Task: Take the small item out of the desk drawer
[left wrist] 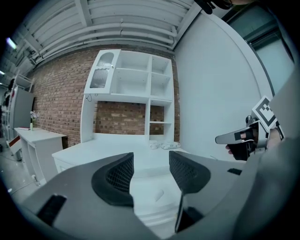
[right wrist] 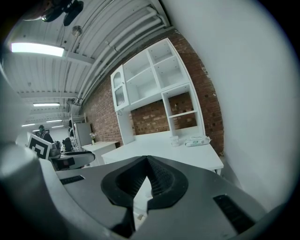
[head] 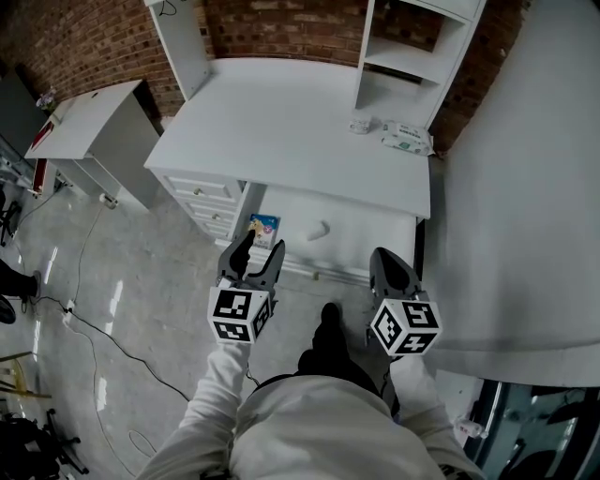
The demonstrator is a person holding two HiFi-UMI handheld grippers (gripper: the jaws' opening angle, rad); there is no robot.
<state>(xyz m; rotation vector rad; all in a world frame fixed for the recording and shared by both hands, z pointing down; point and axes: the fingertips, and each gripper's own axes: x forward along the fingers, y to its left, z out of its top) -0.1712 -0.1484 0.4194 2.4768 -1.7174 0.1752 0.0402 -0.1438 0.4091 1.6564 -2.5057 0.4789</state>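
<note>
the small blue-and-yellow packet (head: pixel 263 226) lies at the left end of the open white desk drawer (head: pixel 366 239). my left gripper (head: pixel 262 242) hangs just short of it, jaws apart, empty; i'd drop over it before closing. right gripper (head: pixel 386 255): jaws together.

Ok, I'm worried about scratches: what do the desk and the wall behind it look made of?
The desk looks like white painted or laminated board, smooth and matte: even colour, no grain showing. Which of the two, I can't tell. The wall behind is bare red brick, rough, with mortar joints visible.
</note>
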